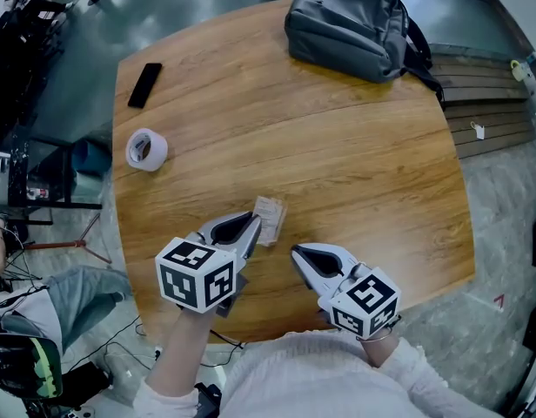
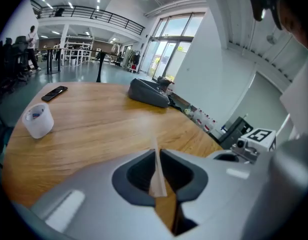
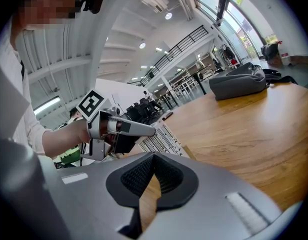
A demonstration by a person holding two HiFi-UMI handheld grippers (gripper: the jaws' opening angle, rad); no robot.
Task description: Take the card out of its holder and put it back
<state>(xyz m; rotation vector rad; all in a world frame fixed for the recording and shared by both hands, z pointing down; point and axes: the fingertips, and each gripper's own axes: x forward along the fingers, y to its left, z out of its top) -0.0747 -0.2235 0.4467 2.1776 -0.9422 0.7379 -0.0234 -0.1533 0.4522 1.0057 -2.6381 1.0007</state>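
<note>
at the far left of the surface [image 1: 364,181], a phone [image 1: 144,84] and a tape roll [image 1: 146,149] are set well apart from the work. nearer, the left gripper [image 1: 253,225] is clamped on the left edge of the card holder [image 1: 271,217], a thin pale piece pinched edge-on between its pads. whether the card is inside cannot be told. just to the right, the right gripper [image 1: 296,252] is closed on nothing, its tip near the card holder but apart from it. for the step in hand, the card holder should be pinched steadily, and the right gripper should be opened before the free edge is approached, so that only the card is caught.
</note>
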